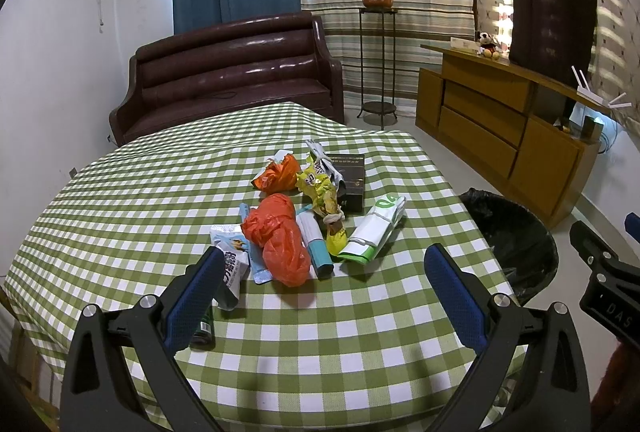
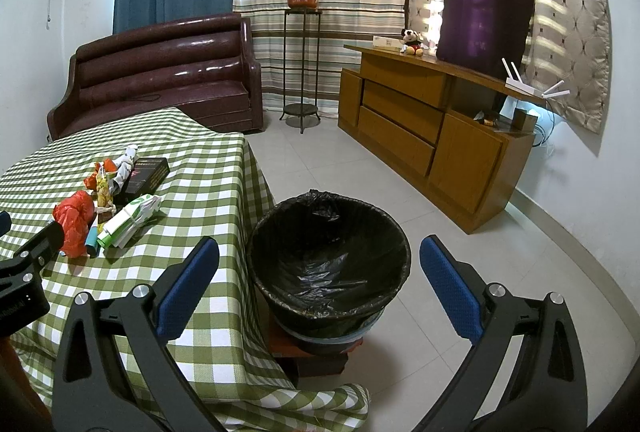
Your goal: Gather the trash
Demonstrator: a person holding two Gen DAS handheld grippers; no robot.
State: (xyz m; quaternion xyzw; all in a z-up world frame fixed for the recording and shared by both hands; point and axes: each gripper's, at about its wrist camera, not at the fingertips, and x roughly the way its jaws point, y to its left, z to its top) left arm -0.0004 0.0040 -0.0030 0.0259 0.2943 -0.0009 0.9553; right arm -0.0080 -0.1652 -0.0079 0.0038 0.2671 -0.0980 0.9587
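1. Left gripper [image 1: 324, 286]: jaws spread wide, nothing held. It hovers over the near part of the tabletop [image 1: 120, 191] and faces the trash pile, so a first pick looks likely.
2. Right gripper [image 2: 320, 280]: jaws also apart and empty, hanging over the bin [image 2: 328, 256]. Probably parked there to take drops.
3. Nearest the left jaws: white snack wrapper [image 1: 228, 264], partly behind the left finger. Blue print on it, not legible. A dark object [image 1: 203, 332] lies below that finger; can't identify it.
4. Next out, mid-tabletop: red bag [image 1: 278, 240], teal-white tube [image 1: 316, 244], white-green pack [image 1: 374, 232] with large green letters, unclear.
5. Further back: yellow wrapper [image 1: 320, 191], orange bag [image 1: 280, 173], black box [image 1: 352, 183] with small print, too small to read.
6. Bin stands on the floor just beside the tabletop's right edge, black liner in, looks empty. Close placement keeps each carry short.
7. The right gripper's body shows "DAS" in the left view, cut off.
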